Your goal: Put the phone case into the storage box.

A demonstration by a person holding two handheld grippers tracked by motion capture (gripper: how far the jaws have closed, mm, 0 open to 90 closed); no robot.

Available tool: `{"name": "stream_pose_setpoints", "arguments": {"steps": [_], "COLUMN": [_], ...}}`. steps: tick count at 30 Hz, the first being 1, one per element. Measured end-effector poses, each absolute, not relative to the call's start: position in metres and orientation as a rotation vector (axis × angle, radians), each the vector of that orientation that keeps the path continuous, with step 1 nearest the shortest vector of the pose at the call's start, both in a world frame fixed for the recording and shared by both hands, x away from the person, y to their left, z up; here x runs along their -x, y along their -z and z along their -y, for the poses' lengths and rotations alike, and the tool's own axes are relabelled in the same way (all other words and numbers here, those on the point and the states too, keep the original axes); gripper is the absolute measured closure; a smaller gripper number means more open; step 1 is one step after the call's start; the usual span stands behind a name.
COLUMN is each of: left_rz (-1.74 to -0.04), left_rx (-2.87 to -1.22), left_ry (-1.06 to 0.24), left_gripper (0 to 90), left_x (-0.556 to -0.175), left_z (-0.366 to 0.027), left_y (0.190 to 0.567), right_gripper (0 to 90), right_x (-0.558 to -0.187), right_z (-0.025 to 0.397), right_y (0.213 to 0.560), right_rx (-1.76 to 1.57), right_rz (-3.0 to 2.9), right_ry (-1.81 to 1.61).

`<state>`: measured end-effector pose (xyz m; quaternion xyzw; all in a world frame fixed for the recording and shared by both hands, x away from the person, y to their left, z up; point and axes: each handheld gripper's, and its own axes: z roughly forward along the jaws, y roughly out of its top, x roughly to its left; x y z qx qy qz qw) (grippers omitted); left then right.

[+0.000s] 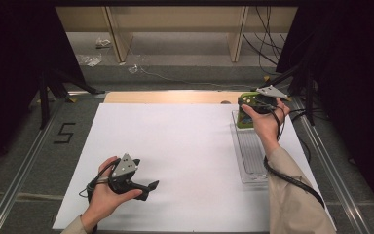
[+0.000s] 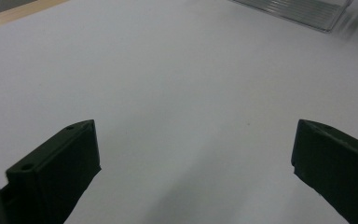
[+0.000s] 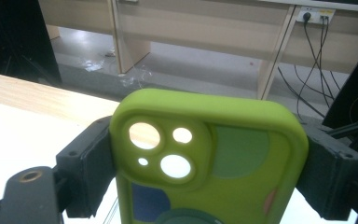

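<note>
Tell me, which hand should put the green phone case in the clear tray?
The right. Its tool already clamps the green phone case and is held above the clear tray's far end. The left tool is open, holding nothing, over the white sheet across the table.

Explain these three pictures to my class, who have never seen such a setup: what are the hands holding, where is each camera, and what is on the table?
A person holds two hand-held grippers, each with two black jaws. The high view looks down on the white table. The left gripper hovers over bare tabletop, its jaws wide apart. The right gripper is clamped on a green phone case by its two sides, over the far end of a clear plastic tray. The other two pictures come from cameras riding on the grippers, looking along their jaws. The case has camera cut-outs through which you see the background.
</note>
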<state>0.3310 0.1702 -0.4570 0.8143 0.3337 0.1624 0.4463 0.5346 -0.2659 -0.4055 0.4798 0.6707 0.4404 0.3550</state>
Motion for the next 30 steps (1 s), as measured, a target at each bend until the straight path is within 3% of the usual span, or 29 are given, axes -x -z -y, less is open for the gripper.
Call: {"name": "stream_pose_setpoints", "arguments": {"steps": [30], "left_rz": [-0.83], "left_rx": [-2.017], "left_ry": [-0.396], "left_gripper": [0.4], "left_x": [-0.331], "left_z": [-0.17], "left_y": [0.458], "right_gripper": [17.0], "right_x": [-0.546], "right_z": [0.265], "right_y": [0.415], "right_rx": [-1.281], "right_rz": [-1.721], "right_ry": [-1.118]}}
